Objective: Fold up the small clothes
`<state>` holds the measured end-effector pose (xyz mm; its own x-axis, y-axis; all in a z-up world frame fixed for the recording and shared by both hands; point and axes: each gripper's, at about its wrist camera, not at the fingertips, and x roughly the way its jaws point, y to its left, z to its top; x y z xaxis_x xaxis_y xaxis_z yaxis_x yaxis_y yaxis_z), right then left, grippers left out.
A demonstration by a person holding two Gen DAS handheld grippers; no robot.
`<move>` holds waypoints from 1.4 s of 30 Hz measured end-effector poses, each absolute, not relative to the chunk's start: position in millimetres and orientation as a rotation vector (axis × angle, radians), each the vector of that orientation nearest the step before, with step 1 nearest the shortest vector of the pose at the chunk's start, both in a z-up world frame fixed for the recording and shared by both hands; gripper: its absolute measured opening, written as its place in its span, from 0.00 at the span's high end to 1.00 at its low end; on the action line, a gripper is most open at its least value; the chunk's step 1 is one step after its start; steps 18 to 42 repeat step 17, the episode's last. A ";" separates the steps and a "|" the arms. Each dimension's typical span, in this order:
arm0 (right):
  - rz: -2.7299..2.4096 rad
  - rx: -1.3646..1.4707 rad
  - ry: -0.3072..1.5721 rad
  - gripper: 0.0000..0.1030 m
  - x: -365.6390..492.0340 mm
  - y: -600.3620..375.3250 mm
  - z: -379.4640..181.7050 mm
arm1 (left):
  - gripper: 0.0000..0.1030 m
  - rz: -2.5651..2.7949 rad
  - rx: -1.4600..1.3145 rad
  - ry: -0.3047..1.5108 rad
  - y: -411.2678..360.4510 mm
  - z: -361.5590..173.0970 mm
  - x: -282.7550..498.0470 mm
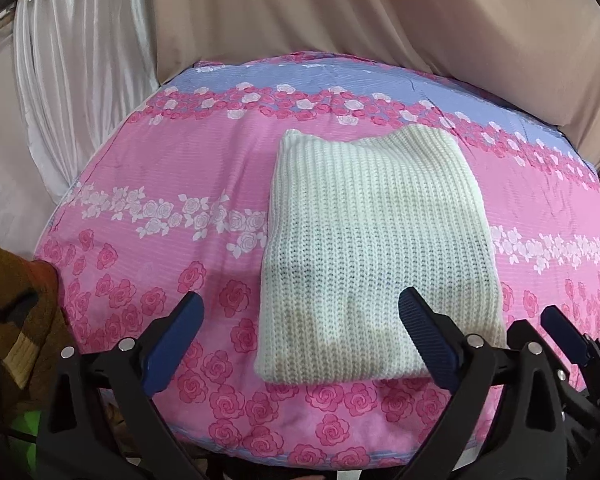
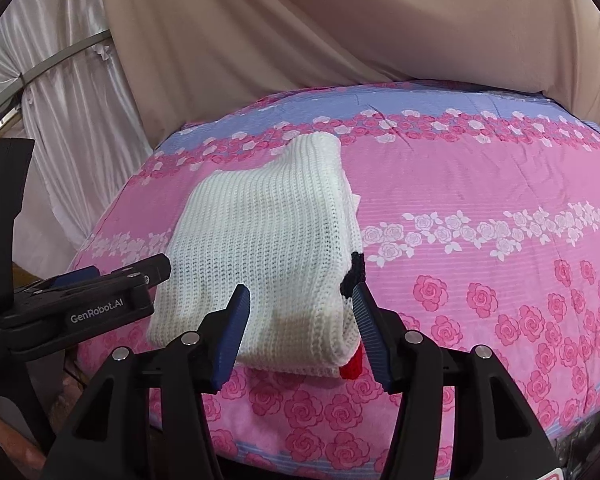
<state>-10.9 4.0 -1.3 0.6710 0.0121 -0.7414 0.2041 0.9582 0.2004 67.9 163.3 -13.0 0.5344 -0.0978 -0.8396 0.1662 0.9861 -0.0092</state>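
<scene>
- One cream-white chunky rib-knit garment point(image 1: 374, 256), folded into a thick rectangle, is lying near the middle of the table, toward the near edge; small black and red knit details are peeking out at its right edge.
- One pink and lilac rose-printed cloth point(image 1: 172, 168) is covering the table beneath it.
- One left gripper point(image 1: 300, 320) is hovering at the near edge, blue-padded fingers spread wide and holding nothing; its right finger is overlapping the garment's near right corner in the view, contact unclear.
- One right gripper point(image 2: 302, 300) is hovering over the garment's near right corner, fingers apart, empty.
- Handling, judged: light, soft, thick and springy, not slippery; layers are likely shifting if lifted by one edge. Best hold: the near folded edge, pinching all layers at both corners.
- Beige and white draped curtains point(image 2: 300, 20) are hanging behind.
</scene>
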 end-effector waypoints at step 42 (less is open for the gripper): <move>-0.119 0.274 0.828 0.46 -21.9 1.6 -0.1 | 0.07 -0.150 0.206 0.933 142.2 -10.6 46.1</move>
